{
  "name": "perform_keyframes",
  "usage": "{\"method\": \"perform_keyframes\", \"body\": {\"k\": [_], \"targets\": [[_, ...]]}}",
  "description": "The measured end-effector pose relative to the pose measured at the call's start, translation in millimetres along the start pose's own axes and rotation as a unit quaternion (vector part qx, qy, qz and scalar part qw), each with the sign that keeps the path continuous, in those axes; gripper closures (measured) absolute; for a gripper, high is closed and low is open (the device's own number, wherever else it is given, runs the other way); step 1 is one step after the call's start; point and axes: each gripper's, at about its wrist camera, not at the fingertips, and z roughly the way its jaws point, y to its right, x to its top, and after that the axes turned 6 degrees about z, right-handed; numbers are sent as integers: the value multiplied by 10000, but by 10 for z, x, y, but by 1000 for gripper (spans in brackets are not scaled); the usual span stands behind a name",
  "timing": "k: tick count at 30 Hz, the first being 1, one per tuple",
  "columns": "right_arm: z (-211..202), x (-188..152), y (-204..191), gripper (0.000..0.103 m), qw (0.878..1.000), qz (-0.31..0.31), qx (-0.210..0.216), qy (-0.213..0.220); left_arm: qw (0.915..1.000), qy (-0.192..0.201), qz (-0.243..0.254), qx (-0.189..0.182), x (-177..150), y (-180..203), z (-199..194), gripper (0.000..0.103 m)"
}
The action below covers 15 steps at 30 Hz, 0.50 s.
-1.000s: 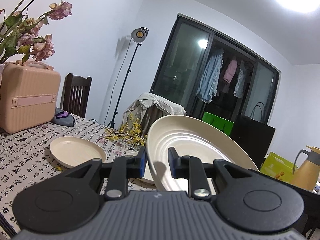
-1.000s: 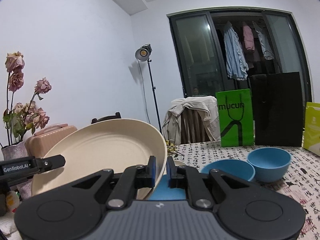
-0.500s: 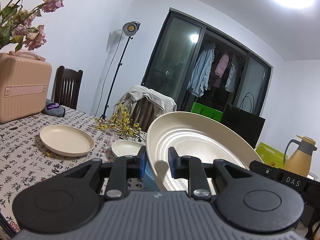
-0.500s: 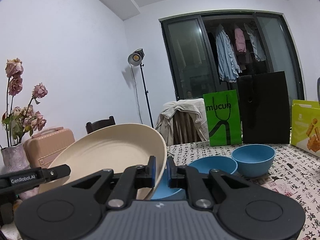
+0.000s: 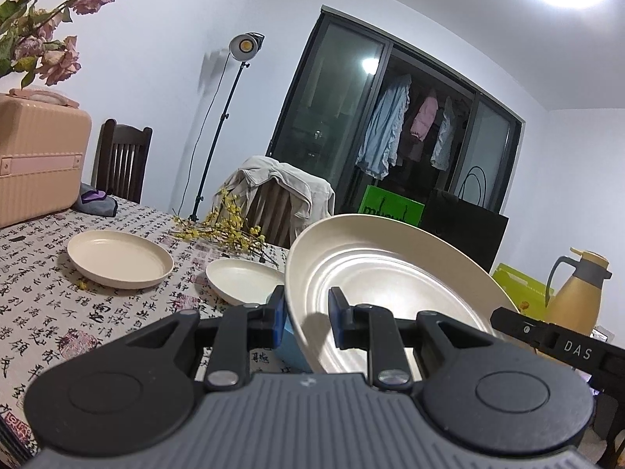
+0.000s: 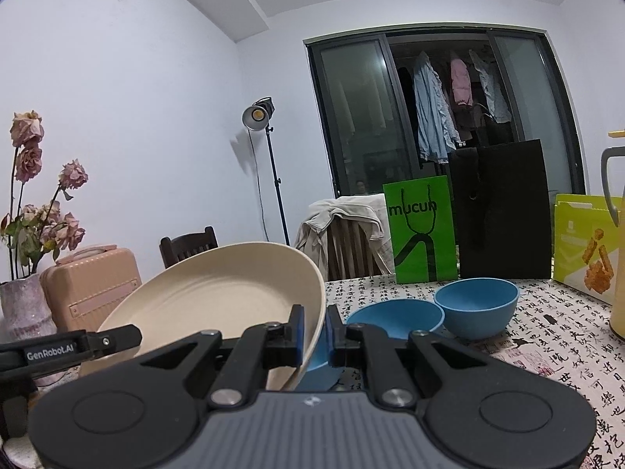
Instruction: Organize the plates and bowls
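Large cream plate [image 5: 390, 293]: we held it tilted above the desk [image 5: 47, 305], lower than 1 second before.
Left hand-held gripper [image 5: 305, 320]: clenched on its near rim.
Right hand-held gripper [image 6: 312, 332]: clenched on the opposite rim.
Meaning: descent toward the 2 blue bowls [image 6: 476, 305]; placement seemed imminent.

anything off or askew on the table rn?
Loose yellow flower sprigs lie strewn on the printed tablecloth beside two cream plates, with bits dropped near the wider round cream plate. No dish looks damaged.
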Motion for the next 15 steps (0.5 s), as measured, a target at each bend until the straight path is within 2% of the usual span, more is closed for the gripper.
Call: {"method": "perform_keyframes", "body": {"k": [15], "targets": [[-75, -147, 219, 92, 9997, 115, -179, -93, 9994, -266, 195, -78, -191, 139, 124, 81]]}}
